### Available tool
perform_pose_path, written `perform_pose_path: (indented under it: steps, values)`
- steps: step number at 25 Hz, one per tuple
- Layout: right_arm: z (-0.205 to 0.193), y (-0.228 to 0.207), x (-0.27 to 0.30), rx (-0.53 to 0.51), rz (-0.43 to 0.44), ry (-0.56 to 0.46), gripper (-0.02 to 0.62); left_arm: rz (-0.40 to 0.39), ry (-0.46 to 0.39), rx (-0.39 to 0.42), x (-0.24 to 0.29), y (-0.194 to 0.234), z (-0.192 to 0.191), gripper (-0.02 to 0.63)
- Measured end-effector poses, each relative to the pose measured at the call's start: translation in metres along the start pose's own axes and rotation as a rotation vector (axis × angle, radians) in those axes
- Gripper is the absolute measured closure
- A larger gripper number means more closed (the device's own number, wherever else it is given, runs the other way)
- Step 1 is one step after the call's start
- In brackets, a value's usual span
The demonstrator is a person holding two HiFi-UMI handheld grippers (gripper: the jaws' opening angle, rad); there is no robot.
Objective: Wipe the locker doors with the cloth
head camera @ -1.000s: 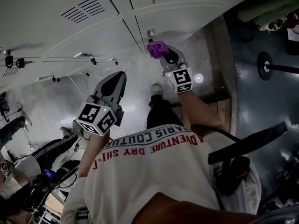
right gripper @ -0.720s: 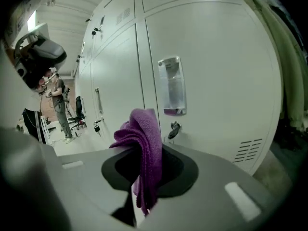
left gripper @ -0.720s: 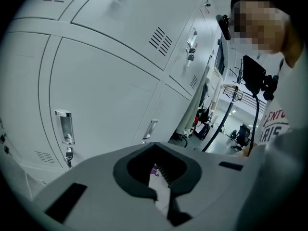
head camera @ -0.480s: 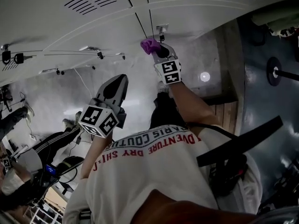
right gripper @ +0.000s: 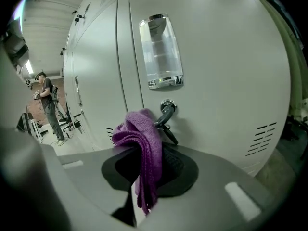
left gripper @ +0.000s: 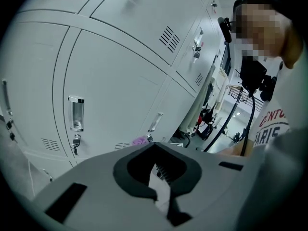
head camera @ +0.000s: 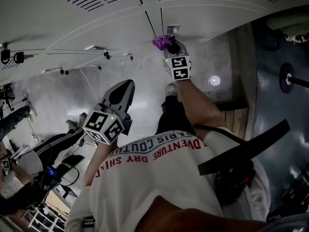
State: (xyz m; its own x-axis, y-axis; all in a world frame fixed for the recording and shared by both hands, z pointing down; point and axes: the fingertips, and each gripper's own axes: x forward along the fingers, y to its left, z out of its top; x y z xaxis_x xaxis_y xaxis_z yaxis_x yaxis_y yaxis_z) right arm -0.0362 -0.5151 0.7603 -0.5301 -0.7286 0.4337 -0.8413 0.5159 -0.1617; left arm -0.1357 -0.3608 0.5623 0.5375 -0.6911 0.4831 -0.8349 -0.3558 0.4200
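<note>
A person stood facing a bank of pale grey locker doors [head camera: 96,28], a claw in each hand. The right claw [head camera: 169,46], reaching out at upper centre of the head view, was clamped on a purple cloth [head camera: 161,42]. In the right gripper view the cloth [right gripper: 143,138] was pinched between the jaws, with a bunched fold rising above them and a loose tail hanging below. The bunched part sat at the door face, just left of a small lock with a key in it [right gripper: 166,110] and below a shiny recessed handle [right gripper: 161,52]. Whether the cloth actually pressed on the metal could not be told. The cloth looked like a soft, light knit, limp and easily crumpled. It would probably drag and fold under pressure instead of sliding flat, and it could snag on the key. A hold on the gathered middle, as here, seemed sound, leaving a padded wad forward of the jaws to meet the door. The left claw [head camera: 120,88] hung back at centre left of the head view, well apart from the cloth. Its jaws were together on nothing, pointed at the lockers.
</note>
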Motion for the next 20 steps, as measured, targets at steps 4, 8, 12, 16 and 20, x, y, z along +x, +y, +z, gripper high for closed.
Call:
perform_pose_path:
  steps: [4,8,12,16,20]
  values:
    - [0.000,-0.008,-0.003,-0.030,-0.012,0.003,0.543,0.000,-0.001,0.003,0.004,-0.001,0.003,0.606]
    - [-0.002,-0.037,-0.013,-0.062,-0.039,0.009,0.543,-0.029,-0.002,0.013,0.015,-0.013,0.004,0.606]
    - [-0.005,-0.076,-0.028,-0.078,-0.085,0.016,0.543,-0.052,0.013,0.013,0.026,-0.022,0.000,0.607]
    - [-0.007,-0.124,-0.049,-0.044,-0.162,0.006,0.543,-0.074,0.024,0.024,0.037,-0.029,0.000,0.607]
    - [-0.008,-0.177,-0.071,-0.035,-0.264,0.015,0.543,-0.090,0.026,0.031,0.045,-0.034,0.003,0.607]
